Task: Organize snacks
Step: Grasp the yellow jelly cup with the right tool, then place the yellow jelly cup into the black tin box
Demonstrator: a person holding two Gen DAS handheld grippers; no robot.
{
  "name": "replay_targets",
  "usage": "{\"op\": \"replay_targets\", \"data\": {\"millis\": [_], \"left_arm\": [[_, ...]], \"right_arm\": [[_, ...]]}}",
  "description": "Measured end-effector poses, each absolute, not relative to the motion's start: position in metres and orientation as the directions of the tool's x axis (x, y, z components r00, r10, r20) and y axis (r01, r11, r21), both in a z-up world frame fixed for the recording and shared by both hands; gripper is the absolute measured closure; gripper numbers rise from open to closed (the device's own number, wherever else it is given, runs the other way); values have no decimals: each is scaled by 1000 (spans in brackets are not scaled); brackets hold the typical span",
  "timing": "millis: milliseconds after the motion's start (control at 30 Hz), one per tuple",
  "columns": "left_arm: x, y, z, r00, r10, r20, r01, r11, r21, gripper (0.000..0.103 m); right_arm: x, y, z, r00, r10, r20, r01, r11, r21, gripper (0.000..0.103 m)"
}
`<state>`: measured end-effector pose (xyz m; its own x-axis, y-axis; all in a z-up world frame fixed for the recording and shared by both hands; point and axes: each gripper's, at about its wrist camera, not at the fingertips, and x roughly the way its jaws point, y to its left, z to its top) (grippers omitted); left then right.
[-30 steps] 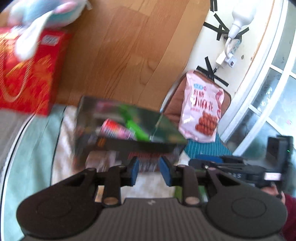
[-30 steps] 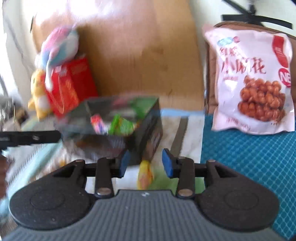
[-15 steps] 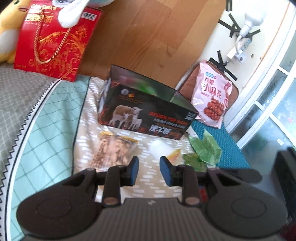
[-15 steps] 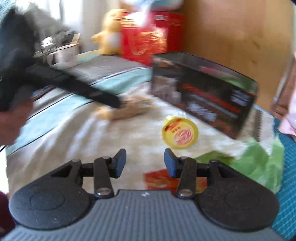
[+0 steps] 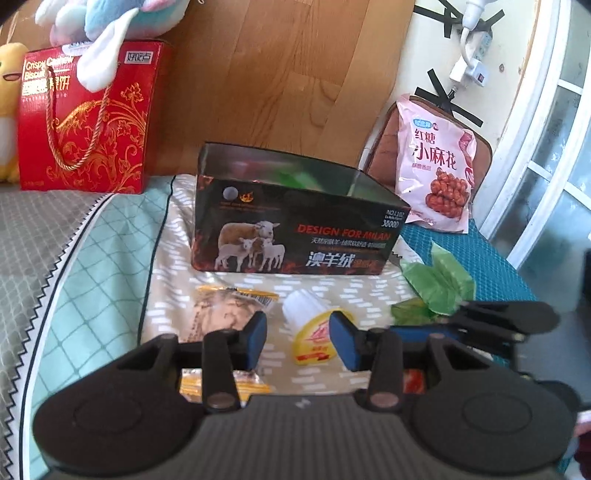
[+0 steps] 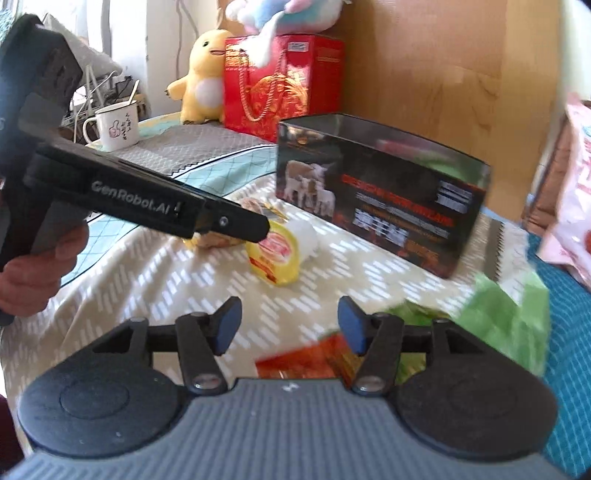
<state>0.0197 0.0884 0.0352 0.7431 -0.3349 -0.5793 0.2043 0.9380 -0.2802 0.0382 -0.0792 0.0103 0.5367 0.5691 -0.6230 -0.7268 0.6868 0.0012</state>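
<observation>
While angled down, both tools (left (image 5: 297, 341), right (image 6: 289, 324)) opening, empty.

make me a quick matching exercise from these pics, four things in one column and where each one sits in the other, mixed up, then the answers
1. red gift box
2. pink snack bag
3. yellow-lidded cup
4. white mug

a. lying on its side on the patterned cloth
b. beside the yellow plush, far left
c. under a pastel plush
d. propped on a brown cushion

Pairs: 1-c, 2-d, 3-a, 4-b
</observation>
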Motion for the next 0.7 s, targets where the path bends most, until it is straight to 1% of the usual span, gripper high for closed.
{"op": "replay_targets", "data": {"millis": [67,233,267,300,367,433,500,533,633,700], "left_arm": [[25,90,34,729,-347,-591,209,934,-291,68],[40,81,26,674,-404,-619,247,912,-326,69],[43,78,23,663,-410,-627,252,910,-329,71],[46,77,20,656,-425,-624,259,903,-343,74],[50,77,19,647,-438,-624,254,895,-365,74],[49,79,23,637,-458,-620,251,884,-395,75],[43,78,33,642,-476,-601,268,874,-406,75],[39,77,40,652,-481,-586,287,872,-397,75],[37,71,65,703,-478,-526,332,875,-352,75],[45,70,78,736,-467,-490,348,882,-317,74]], "right_arm": [[50,-70,6,530,567,-631,-732,681,-1,42],[68,-61,3,518,582,-627,-732,681,26,43],[71,-60,2,512,590,-624,-736,676,36,43],[71,-61,1,507,600,-619,-739,672,47,46],[70,-62,1,522,596,-610,-733,679,36,54],[67,-66,4,533,596,-601,-724,689,41,59],[60,-72,11,544,607,-580,-717,695,55,59],[54,-75,18,565,609,-557,-715,698,36,59],[48,-78,36,637,600,-485,-697,716,-30,59],[56,-76,46,673,592,-444,-678,734,-47,59]]}}
